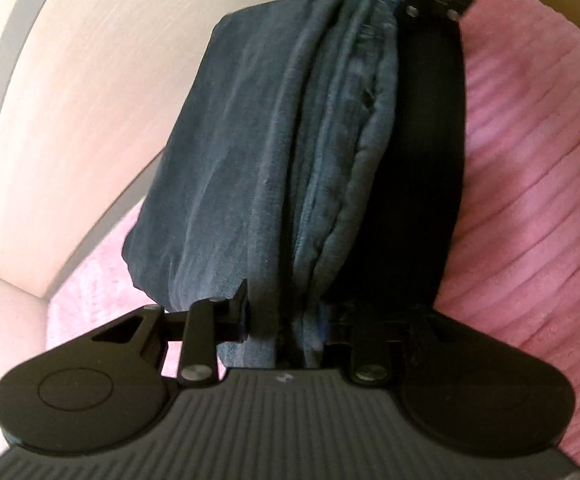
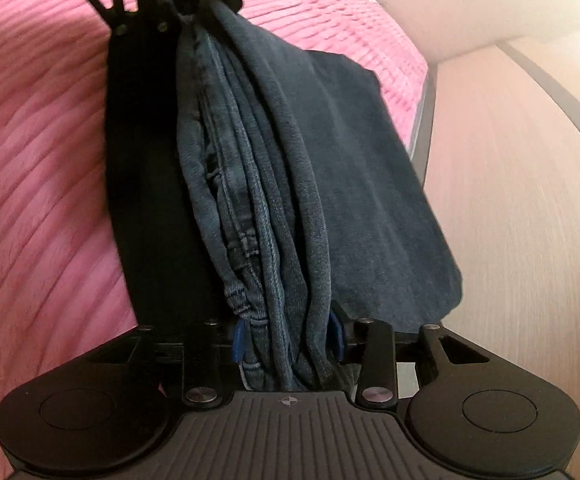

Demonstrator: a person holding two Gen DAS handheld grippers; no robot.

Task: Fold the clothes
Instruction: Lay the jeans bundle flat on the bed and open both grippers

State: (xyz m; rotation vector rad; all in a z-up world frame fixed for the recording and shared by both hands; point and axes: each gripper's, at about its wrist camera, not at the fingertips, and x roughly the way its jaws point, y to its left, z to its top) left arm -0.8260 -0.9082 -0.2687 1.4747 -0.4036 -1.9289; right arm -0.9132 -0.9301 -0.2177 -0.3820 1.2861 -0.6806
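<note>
Left wrist view: folded jeans (image 1: 257,168) hang bunched between both tongs, the left gripper (image 1: 285,320) pinching one end, the right gripper (image 2: 285,336) pinching the other, above a pink blanket (image 1: 530,160). Likely the carry-and-lay step; next comes lowering the bundle flat and letting go evenly. Beside the blanket runs a pale wooden panel (image 2: 510,200).

Dark blue jeans (image 1: 257,168); pink ribbed blanket (image 1: 530,184).
</note>
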